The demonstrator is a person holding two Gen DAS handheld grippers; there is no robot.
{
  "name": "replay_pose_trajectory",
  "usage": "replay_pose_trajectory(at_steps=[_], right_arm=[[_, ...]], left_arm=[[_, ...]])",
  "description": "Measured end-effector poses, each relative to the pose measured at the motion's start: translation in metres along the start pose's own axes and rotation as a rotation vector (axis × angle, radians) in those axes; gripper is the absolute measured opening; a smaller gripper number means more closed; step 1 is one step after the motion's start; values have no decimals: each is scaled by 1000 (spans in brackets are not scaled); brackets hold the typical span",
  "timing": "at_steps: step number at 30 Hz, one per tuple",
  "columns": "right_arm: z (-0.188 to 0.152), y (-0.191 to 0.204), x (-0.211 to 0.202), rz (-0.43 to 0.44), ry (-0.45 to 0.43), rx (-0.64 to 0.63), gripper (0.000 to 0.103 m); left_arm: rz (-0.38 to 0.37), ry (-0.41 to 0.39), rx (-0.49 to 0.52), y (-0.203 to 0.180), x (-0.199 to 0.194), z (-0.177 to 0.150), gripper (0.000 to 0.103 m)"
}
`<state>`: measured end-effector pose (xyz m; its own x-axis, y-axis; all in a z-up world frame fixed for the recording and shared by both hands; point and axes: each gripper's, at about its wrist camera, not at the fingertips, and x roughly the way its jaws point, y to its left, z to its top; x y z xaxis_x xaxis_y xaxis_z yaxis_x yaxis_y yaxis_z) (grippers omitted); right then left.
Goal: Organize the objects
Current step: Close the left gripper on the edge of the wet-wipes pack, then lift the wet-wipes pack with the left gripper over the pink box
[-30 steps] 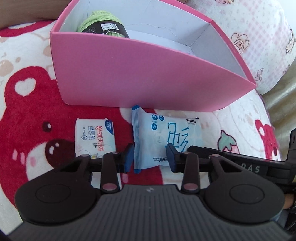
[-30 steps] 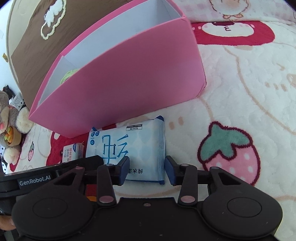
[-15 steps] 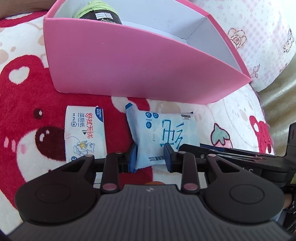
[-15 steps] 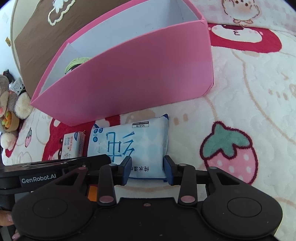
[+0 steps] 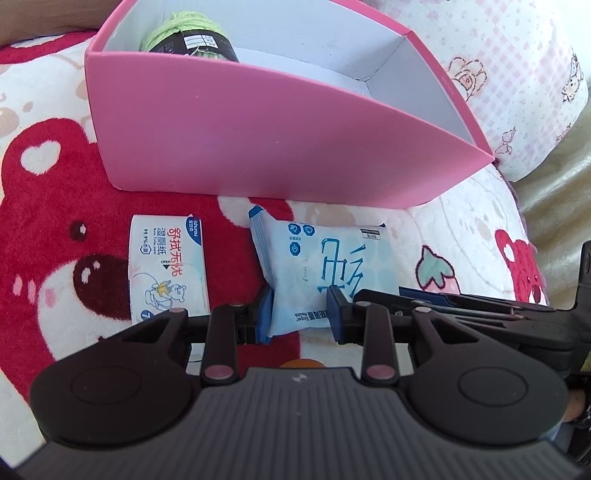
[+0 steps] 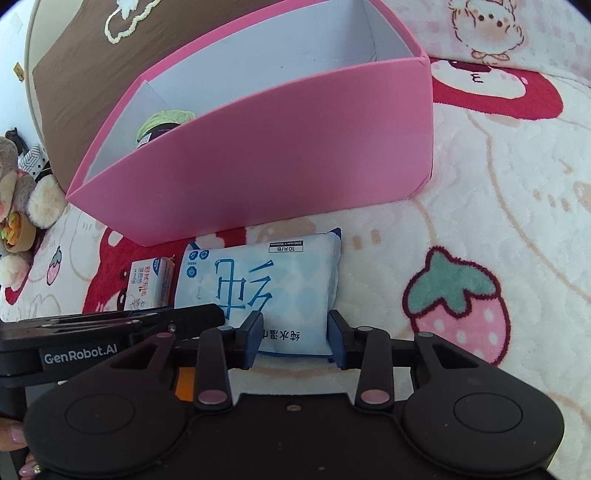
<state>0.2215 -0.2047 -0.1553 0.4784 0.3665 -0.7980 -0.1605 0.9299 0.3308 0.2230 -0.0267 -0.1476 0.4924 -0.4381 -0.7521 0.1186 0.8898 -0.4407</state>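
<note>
Since a second ago both our grippers have closed in on the blue wet-wipe pack (image 5: 325, 273), which now looks slightly raised at its near end off the blanket (image 6: 498, 206). Our left gripper (image 5: 299, 314) is clenched on the pack's near left corner; our right gripper (image 6: 293, 336) has just been closing and its pads press the near right corner, so both are grasping the same pack. Just left of it lies a smaller white tissue pack (image 5: 166, 266), flat on the red bear print and apart from the blue one. Beyond both stands the pink box (image 5: 258, 147), open-topped, with a green yarn ball (image 5: 184, 31) in its far left corner. A patterned pillow (image 5: 517, 74) lies behind the box.
</note>
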Motion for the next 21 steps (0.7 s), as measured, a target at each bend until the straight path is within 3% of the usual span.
replay_pose_trajectory(at_steps=[8,21], right_arm=[[-4,6,-7,-28,3,-25,45],[-10,12,-39,-12,-42,-55,47]], left_arm=[[5,17,1,-8,-5,-4,30],[-28,-20,0,-17,-31,-7,30]])
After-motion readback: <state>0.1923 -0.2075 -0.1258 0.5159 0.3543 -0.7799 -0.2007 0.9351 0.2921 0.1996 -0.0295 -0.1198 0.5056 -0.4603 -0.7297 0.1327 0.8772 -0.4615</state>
